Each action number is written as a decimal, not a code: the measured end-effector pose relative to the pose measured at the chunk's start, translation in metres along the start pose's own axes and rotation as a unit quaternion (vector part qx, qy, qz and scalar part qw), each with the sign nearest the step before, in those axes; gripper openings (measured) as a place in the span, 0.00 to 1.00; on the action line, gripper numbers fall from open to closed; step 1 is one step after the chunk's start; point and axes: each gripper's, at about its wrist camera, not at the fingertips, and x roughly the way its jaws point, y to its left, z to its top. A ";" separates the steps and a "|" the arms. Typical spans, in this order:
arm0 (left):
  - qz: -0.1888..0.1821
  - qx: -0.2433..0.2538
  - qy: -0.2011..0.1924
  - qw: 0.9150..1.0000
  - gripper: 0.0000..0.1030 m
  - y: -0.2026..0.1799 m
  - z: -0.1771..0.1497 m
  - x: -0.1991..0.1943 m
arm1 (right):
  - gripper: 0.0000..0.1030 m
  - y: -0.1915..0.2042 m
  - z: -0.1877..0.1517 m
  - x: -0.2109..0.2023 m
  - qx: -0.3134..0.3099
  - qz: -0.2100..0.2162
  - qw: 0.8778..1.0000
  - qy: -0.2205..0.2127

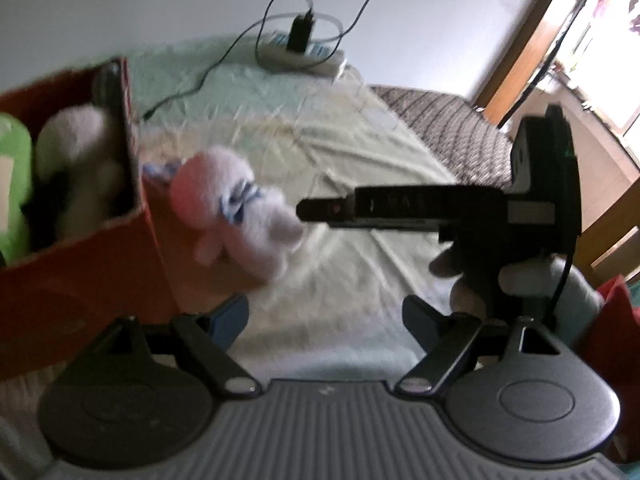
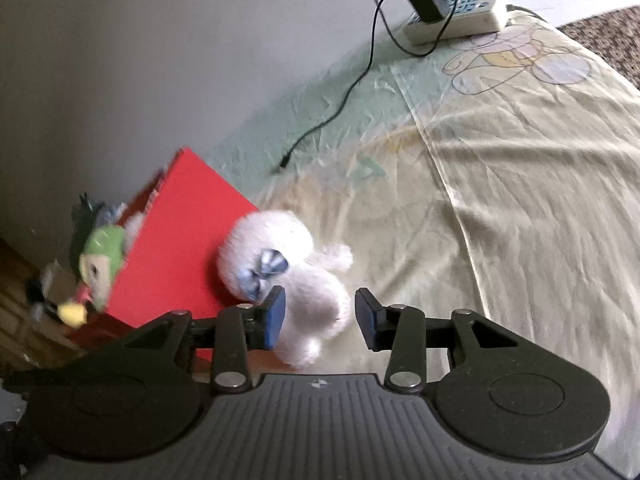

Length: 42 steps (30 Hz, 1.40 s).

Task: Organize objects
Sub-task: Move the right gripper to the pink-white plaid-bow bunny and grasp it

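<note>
A white plush toy (image 2: 288,276) with a blue bow lies on the pale bed sheet (image 2: 500,200), leaning against the side of a red box (image 2: 176,240). My right gripper (image 2: 320,316) is open, and the toy's lower body sits between its blue pads without being pinched. In the left wrist view the same toy (image 1: 240,216) is blurred, and the right gripper (image 1: 308,212) reaches it from the right. The red box (image 1: 100,264) holds several plush toys, among them a green one (image 1: 14,184). My left gripper (image 1: 324,320) hangs open over the sheet, holding nothing.
A white power strip (image 2: 456,12) with a black charger and a trailing cable (image 2: 344,88) lies at the far end by the wall. A brown patterned blanket (image 1: 440,128) covers the bed's right side. A hand (image 1: 460,280) holds the right gripper's handle.
</note>
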 end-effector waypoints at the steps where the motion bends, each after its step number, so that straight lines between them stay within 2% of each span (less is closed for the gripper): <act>1: 0.005 -0.004 0.005 1.000 0.82 0.002 -0.001 0.003 | 0.42 -0.001 0.001 0.005 -0.002 0.002 1.000 0.005; 9: 0.028 -0.039 0.010 0.999 0.82 0.014 -0.003 0.006 | 0.43 -0.006 0.003 0.035 0.014 0.028 0.999 0.043; 11: 0.031 -0.043 0.010 0.999 0.82 0.016 -0.001 0.006 | 0.35 -0.005 0.004 0.034 0.018 0.044 0.998 0.049; 14: 0.031 -0.049 0.011 0.998 0.82 0.018 0.001 0.009 | 0.30 -0.003 0.004 0.031 0.012 0.050 0.997 0.049; 21: 0.015 -0.041 0.019 0.999 0.82 0.019 0.003 0.011 | 0.28 -0.006 -0.009 0.005 0.023 0.062 0.996 0.058; 30: -0.032 -0.023 0.046 0.998 0.82 0.018 -0.012 0.012 | 0.30 -0.009 -0.040 -0.027 0.028 0.065 0.990 0.119; 32: -0.031 -0.021 0.049 0.998 0.82 0.017 -0.013 0.013 | 0.34 -0.008 -0.038 -0.032 0.022 0.065 0.991 0.116; 34: -0.030 -0.023 0.046 0.998 0.82 0.018 -0.011 0.016 | 0.44 -0.009 -0.031 -0.036 0.028 0.060 0.993 0.097; 37: -0.024 -0.025 0.039 0.999 0.82 0.018 -0.005 0.020 | 0.45 -0.016 -0.018 -0.038 0.054 0.061 0.995 0.063; 39: -0.022 -0.035 0.040 0.998 0.82 0.020 0.000 0.026 | 0.50 -0.023 -0.011 -0.032 0.079 0.058 0.994 0.043; 42: -0.032 -0.045 0.046 0.997 0.82 0.021 0.006 0.036 | 0.50 -0.027 -0.006 -0.015 0.090 0.044 0.994 0.041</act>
